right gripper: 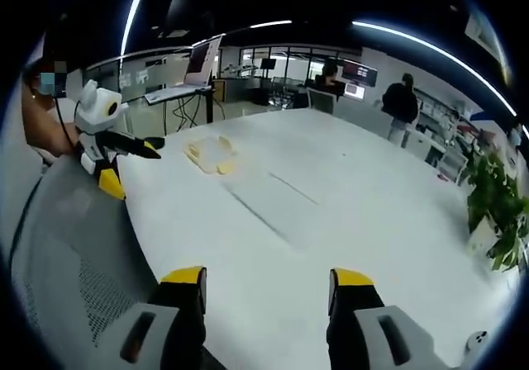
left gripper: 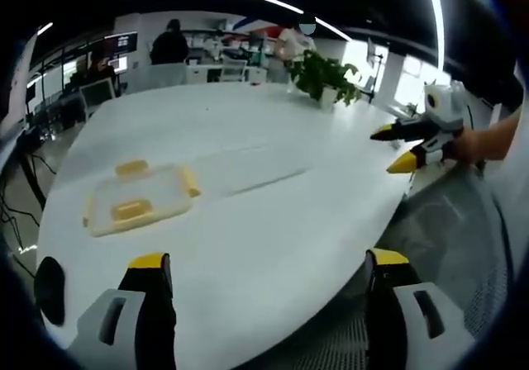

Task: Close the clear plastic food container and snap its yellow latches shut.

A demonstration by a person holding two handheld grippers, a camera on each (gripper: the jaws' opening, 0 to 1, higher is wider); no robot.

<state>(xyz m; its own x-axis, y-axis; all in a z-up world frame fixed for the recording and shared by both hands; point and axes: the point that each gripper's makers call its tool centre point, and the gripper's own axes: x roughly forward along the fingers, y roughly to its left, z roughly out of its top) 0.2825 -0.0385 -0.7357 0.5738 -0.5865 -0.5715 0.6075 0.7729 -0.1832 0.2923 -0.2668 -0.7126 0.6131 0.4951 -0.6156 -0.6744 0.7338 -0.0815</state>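
— Jaws first, from the left gripper view: what do you see?

— The left gripper (left gripper: 269, 275) has its two black, yellow-tipped jaws spread wide at the bottom, holding nothing, poised over the near edge of the large white oval table (left gripper: 273, 221). Beyond the left jaw sits the clear plastic food container with yellow latches (left gripper: 139, 196), flat on the tabletop toward the left side, well apart from both jaws. Its lid looks to be on, though I can't tell whether the latches are snapped down.

— And the other tool?

— The right gripper (left gripper: 397, 149) shows at the far right, gripped by a hand (left gripper: 467, 145), its yellow-tipped jaws apart and pointing in over the table's edge. A green potted plant (left gripper: 331, 77) stands at the table's far end, and a grey mesh chair (left gripper: 450, 221) sits below the right edge.

— Now the right gripper view.

— The right gripper (right gripper: 269, 283) again has its jaws wide and empty above the white table (right gripper: 347, 221). The container (right gripper: 211, 154) lies far off toward the upper left. Just beside it, at the table's edge, the left gripper (right gripper: 132, 168) hangs with jaws parted, touching nothing. The plant (right gripper: 496, 209) is at the right, the mesh chair (right gripper: 74, 254) at the lower left, and a person in dark clothes (right gripper: 402, 101) stands beyond the table.
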